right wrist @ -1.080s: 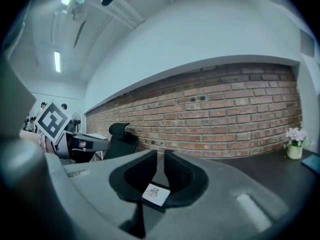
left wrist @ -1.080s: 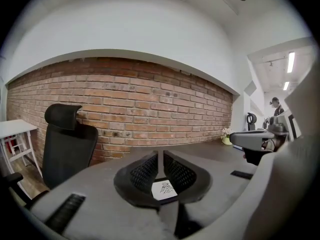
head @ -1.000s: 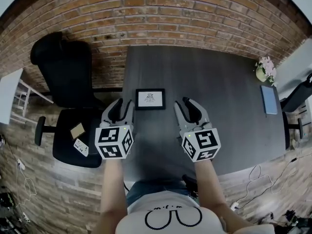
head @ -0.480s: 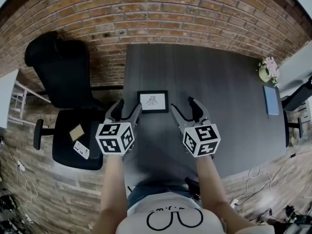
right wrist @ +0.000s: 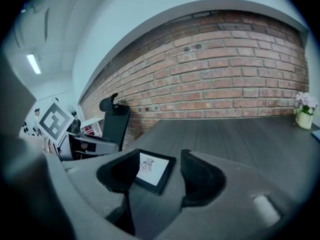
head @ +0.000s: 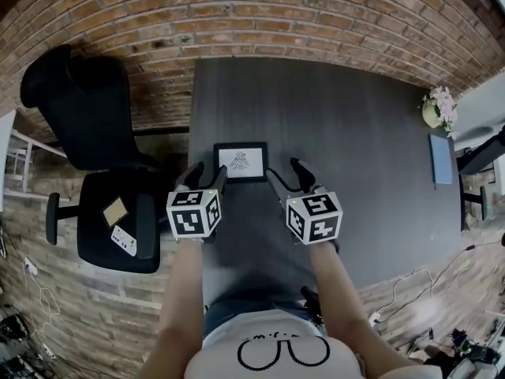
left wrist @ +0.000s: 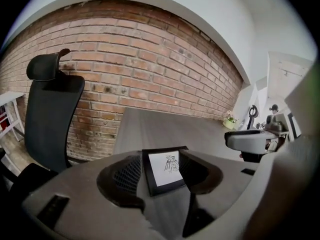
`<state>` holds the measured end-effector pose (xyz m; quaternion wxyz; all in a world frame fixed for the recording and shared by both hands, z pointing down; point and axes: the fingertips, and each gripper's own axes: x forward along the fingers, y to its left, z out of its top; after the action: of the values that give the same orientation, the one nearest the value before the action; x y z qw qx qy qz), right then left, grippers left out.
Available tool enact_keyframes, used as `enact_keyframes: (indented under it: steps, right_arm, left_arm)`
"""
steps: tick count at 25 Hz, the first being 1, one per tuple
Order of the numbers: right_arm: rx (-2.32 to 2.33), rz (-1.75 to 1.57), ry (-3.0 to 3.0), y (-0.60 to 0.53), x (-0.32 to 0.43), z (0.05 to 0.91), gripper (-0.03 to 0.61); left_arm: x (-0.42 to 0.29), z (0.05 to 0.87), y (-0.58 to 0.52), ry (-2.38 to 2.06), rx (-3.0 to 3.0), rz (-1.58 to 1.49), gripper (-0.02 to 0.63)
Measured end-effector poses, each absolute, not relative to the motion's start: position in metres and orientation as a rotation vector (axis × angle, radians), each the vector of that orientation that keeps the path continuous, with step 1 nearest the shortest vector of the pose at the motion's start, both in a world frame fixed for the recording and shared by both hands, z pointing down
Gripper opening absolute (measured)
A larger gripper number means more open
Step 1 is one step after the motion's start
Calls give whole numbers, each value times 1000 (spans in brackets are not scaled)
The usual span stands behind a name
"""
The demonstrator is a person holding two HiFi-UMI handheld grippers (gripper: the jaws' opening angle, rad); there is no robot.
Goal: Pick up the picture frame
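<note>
A black picture frame with a small drawing on white lies flat near the left edge of the dark table. My left gripper sits just short of its near left corner and my right gripper just short of its near right corner. Both point forward and downward, and both have jaws spread and closing with nothing between the pads. In the left gripper view the frame shows through the gap of the left gripper. In the right gripper view the frame lies ahead of the right gripper.
A black office chair stands left of the table, with a card and a remote on its seat. A flower vase and a blue notebook sit at the table's right end. A brick wall backs the table.
Both grippers have come down toward the table and forward to the frame's near corners. Their jaws stand wider than a second ago.
</note>
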<state>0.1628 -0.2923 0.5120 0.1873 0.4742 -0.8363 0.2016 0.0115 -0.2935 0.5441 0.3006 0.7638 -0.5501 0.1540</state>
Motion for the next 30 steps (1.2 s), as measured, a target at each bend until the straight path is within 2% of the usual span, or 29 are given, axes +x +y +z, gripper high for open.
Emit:
enact_keyframes:
  steps: [9, 21, 30]
  right_arm:
    - [1315, 637, -2271, -311, 168, 556, 210]
    - [1327, 647, -2276, -332, 163, 568, 207]
    - [1296, 647, -2284, -325, 158, 567, 204]
  left_arm:
    - [13, 603, -317, -1436, 1912, 552, 172]
    - [14, 631, -330, -1425, 1824, 665, 104]
    - [8, 623, -330, -1416, 1704, 477, 69]
